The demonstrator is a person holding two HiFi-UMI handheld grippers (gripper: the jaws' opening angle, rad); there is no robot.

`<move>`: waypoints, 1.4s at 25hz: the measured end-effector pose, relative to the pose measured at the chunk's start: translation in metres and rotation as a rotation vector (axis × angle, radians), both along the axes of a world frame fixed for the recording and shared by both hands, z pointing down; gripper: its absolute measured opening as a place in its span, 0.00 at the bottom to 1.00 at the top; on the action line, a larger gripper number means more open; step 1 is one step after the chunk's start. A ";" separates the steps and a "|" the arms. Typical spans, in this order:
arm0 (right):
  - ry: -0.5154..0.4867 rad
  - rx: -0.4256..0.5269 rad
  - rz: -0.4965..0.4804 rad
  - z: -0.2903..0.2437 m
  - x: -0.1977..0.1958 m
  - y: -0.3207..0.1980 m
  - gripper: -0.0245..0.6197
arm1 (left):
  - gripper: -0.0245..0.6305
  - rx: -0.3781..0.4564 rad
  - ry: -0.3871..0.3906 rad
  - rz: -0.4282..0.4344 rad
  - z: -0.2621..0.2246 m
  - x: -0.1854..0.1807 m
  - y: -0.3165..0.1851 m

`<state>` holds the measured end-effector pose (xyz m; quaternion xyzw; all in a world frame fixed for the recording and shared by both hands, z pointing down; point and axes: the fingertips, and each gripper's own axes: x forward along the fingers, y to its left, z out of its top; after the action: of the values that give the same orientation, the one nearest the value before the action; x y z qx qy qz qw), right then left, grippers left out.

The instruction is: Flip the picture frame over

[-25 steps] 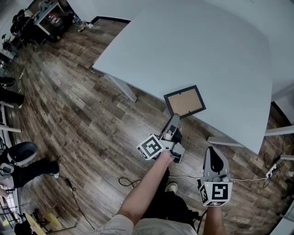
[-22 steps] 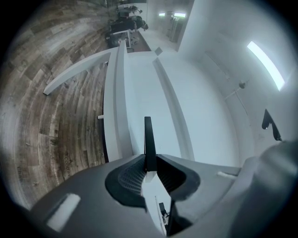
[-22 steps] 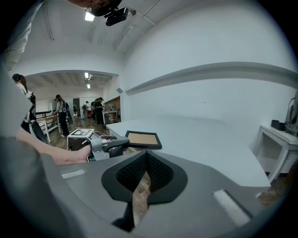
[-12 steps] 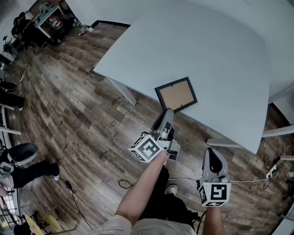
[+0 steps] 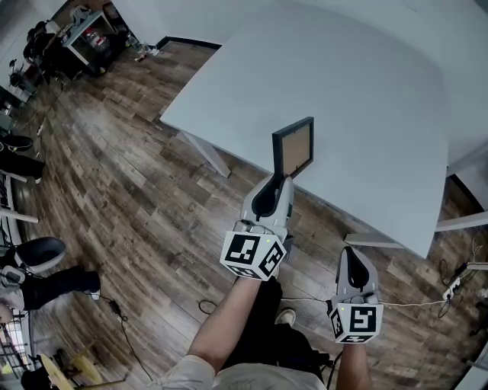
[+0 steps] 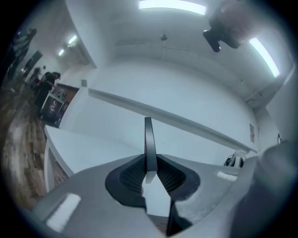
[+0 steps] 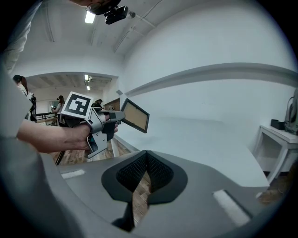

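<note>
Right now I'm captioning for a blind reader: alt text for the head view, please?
The left gripper holds a black picture frame by its lower edge, raised nearly upright over the white table, brown panel showing. The right gripper hangs shut and empty above the wood floor.

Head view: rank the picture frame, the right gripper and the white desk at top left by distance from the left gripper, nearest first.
1. The picture frame, clamped in the left gripper.
2. The right gripper, lower right.
3. The white desk, far top-left corner.
</note>
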<state>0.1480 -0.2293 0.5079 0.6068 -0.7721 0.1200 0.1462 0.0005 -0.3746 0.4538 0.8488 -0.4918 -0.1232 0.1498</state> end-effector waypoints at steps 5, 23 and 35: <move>0.002 -0.001 -0.002 0.002 0.000 0.002 0.08 | 0.15 0.115 -0.252 -0.023 -0.013 0.008 0.005; -0.004 -0.012 0.012 0.008 0.009 0.004 0.08 | 0.15 0.438 -1.212 0.156 0.055 0.061 0.020; -0.014 -0.025 0.013 0.014 0.011 0.002 0.08 | 0.15 0.664 -1.587 0.267 0.111 0.083 0.032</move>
<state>0.1590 -0.2271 0.5214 0.6092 -0.7673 0.1347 0.1478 0.0837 -0.3428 0.5648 0.7345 -0.2858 0.3863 -0.4792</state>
